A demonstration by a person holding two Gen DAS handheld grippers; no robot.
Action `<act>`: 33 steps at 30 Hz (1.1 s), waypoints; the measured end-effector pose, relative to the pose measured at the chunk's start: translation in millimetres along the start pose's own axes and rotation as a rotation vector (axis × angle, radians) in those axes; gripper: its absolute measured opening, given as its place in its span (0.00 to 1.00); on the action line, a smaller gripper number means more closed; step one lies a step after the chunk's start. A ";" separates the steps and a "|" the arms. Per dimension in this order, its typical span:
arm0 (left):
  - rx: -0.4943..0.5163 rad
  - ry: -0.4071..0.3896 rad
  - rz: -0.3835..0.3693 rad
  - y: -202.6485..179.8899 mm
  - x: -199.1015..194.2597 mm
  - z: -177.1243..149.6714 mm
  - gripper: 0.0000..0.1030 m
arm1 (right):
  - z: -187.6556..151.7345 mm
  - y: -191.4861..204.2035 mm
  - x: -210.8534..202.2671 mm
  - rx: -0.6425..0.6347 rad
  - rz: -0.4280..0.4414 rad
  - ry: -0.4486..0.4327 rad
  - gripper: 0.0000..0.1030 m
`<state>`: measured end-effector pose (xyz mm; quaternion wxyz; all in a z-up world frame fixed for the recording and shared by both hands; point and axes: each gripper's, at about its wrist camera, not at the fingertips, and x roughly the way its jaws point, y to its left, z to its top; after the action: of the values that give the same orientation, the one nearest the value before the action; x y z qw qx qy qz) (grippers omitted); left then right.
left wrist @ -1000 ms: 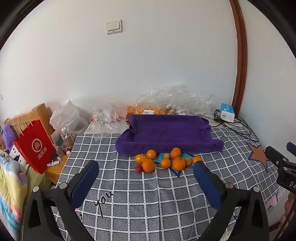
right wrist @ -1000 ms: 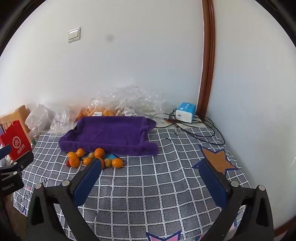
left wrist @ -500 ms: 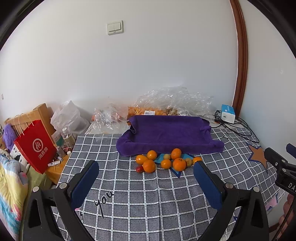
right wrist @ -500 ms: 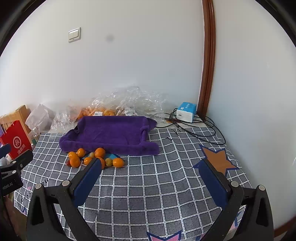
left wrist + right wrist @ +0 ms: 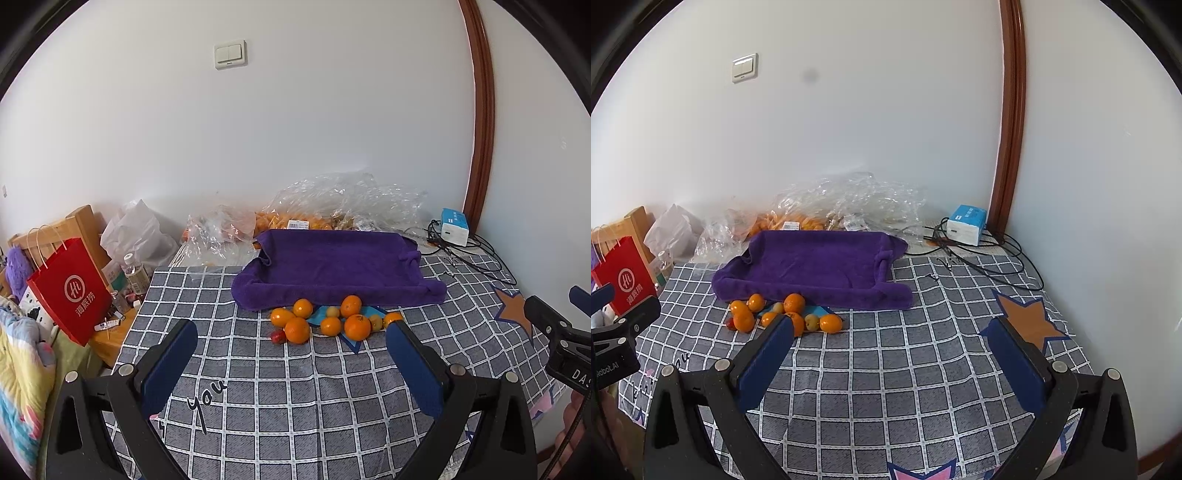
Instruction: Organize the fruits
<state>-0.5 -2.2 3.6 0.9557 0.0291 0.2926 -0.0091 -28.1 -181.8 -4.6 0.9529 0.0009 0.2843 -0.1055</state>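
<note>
Fingers: both pairs spread wide, gripping nothing.
Left gripper point(image 5: 291, 363): raised above checkered tabletop point(image 5: 295, 406), facing fruits point(image 5: 325, 321).
Right gripper point(image 5: 892, 356): level alongside, fruits front-left.

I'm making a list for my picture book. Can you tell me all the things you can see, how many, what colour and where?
orange fruits: seven showing, orange, clustered on the cloth before the towel
small yellowish fruits: two, yellow-green, among the orange ones
small red fruit: one, red, at the cluster's left end
towel: one, purple, shaped like a tray, behind the fruits
checked cloth: one, grey and white with star patches, covering the surface
plastic bags: a heap, clear, by the wall, orange fruit inside
box: one, blue and white, far right, with black cables
paper bag: one, red, far left
light switch: one, white, on the wall
left gripper: one, black with blue pads, open
right gripper: one, same colours, open
</note>
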 end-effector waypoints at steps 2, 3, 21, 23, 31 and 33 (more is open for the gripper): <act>0.001 0.001 -0.001 -0.7 0.3 0.8 1.00 | -0.2 0.5 -0.4 0.000 0.002 -0.002 1.00; -0.001 -0.001 -0.002 -0.6 0.0 0.6 1.00 | -0.4 0.4 -0.5 -0.001 0.004 -0.002 1.00; -0.006 -0.005 -0.008 -0.7 -1.6 -0.3 1.00 | -1.3 1.2 -0.1 -0.004 0.005 -0.003 1.00; -0.006 -0.006 -0.008 -0.8 -1.8 -0.6 1.00 | -2.0 1.8 -0.2 -0.003 0.008 -0.003 1.00; -0.008 -0.006 -0.008 -1.4 -2.6 -1.3 1.00 | -2.9 3.7 -1.6 -0.007 0.007 -0.005 1.00; -0.008 -0.007 -0.009 -0.7 -2.8 -1.5 1.00 | -2.7 3.7 -1.5 -0.008 0.006 -0.005 1.00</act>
<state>-3.7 -2.8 3.9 0.9568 0.0242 0.2895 -0.0123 -30.0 -177.7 -6.3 0.9539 -0.0024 0.2825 -0.1017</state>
